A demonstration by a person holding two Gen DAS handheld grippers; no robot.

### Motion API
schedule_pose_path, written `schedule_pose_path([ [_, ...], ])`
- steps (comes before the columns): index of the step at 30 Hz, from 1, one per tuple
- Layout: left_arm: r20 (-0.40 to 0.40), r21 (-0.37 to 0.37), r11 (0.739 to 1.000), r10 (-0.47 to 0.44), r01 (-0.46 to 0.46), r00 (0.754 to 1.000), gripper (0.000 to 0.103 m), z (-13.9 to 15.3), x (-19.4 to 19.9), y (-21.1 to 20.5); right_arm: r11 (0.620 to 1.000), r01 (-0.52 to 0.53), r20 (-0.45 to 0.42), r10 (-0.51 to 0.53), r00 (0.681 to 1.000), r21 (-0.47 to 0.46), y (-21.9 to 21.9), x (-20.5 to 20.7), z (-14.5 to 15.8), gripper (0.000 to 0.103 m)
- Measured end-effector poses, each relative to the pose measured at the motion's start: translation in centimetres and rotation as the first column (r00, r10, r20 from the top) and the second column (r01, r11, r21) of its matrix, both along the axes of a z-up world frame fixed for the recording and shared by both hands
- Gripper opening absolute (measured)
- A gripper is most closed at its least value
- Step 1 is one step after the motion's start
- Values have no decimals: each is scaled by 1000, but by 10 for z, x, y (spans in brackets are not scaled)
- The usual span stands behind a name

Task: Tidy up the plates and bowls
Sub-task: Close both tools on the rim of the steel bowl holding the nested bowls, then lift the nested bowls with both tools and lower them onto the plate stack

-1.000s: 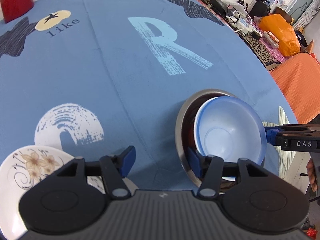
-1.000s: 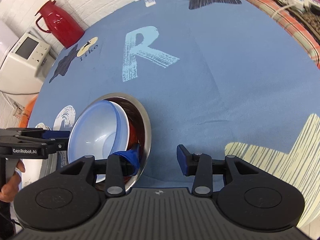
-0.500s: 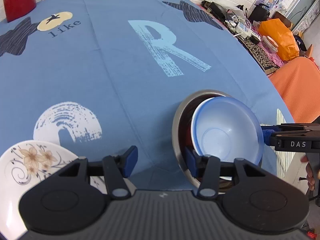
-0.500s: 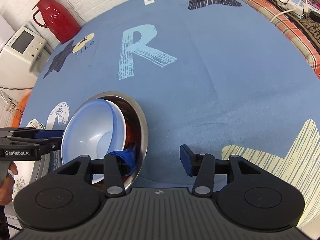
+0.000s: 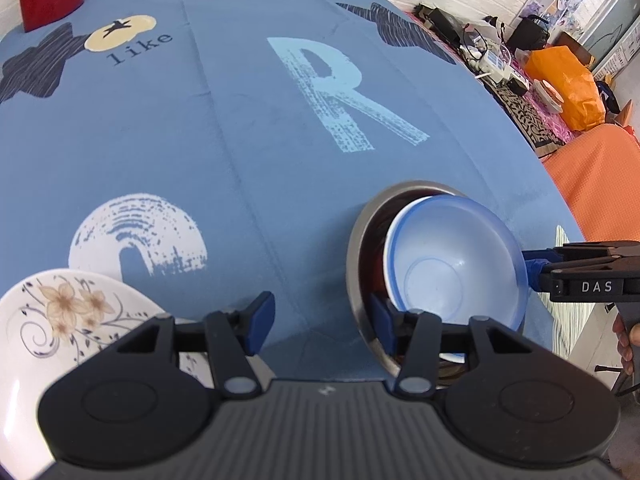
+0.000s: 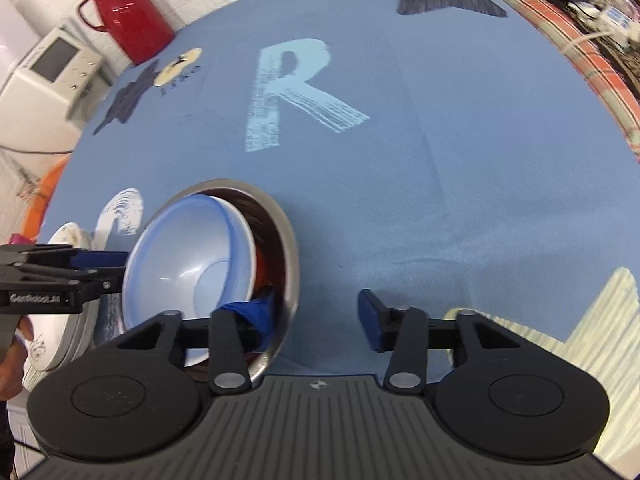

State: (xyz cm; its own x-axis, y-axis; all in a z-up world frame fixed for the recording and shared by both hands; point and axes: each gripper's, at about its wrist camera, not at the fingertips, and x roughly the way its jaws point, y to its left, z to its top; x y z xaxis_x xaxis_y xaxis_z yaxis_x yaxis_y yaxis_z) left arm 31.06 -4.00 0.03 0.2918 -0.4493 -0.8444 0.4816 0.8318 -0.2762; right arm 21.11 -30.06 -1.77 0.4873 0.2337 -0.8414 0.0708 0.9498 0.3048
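A red thermos (image 6: 128,12) stands beside a white appliance (image 6: 48,68) — orange bag (image 5: 568,80) beyond.

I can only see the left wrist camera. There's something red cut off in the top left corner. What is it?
Observer: It is a red thermos jug with a handle, at the far edge of the table.
Operator: Is anything next to it?
Observer: Yes, a white appliance with a small screen sits just left of it.
Operator: The other gripper pokes in from my right and I only see its tip. Is it grabbing the bowl?
Observer: No. The right gripper is open. One finger is inside the steel bowl, beside the blue bowl, and the other is over bare tablecloth.
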Motion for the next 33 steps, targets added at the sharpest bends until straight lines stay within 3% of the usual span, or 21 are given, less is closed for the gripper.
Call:
schedule_pose_path([
  [2, -8, -6, 1000, -2, 2, 1000, 47, 0, 0, 0, 1000, -14, 24, 13, 1000, 8, 2, -1, 1, 9],
  [3, -28, -30, 1000, -4, 3, 1000, 38, 0, 1, 2, 1000, -22, 33, 22, 999, 1, 4, -1, 2, 7],
  [5, -61, -62, 998, 11, -15, 998, 31, -1, 2, 6, 1000, -27, 35, 26, 999, 13, 7, -2, 2, 2],
  [7, -81, -114, 993, 23, -32, 996, 5, 0, 2, 10, 999, -10, 24, 9, 1000, 39, 8, -2, 1, 1],
  [8, -110, -143, 988, 33, -49, 993, 1, -1, 3, 12, 999, -5, 23, 4, 1000, 40, 9, -2, 2, 1],
  [16, -125, -145, 987, 53, -72, 991, 0, 0, 1, 13, 990, 69, 3, -70, 998, 119, 2, -6, -2, 1],
  [20, -143, -167, 982, 67, -90, 987, 0, -1, 3, 15, 991, 68, -6, -68, 998, 116, 6, -8, 0, 1],
  [26, -135, -152, 985, 61, -81, 989, 0, 5, 4, 13, 990, 60, 51, -66, 997, 126, 4, -4, 11, 1],
  [33, -168, -177, 981, 47, -77, 985, 0, -2, 6, 19, 991, 80, -11, -79, 997, 110, 5, -4, -7, 9],
])
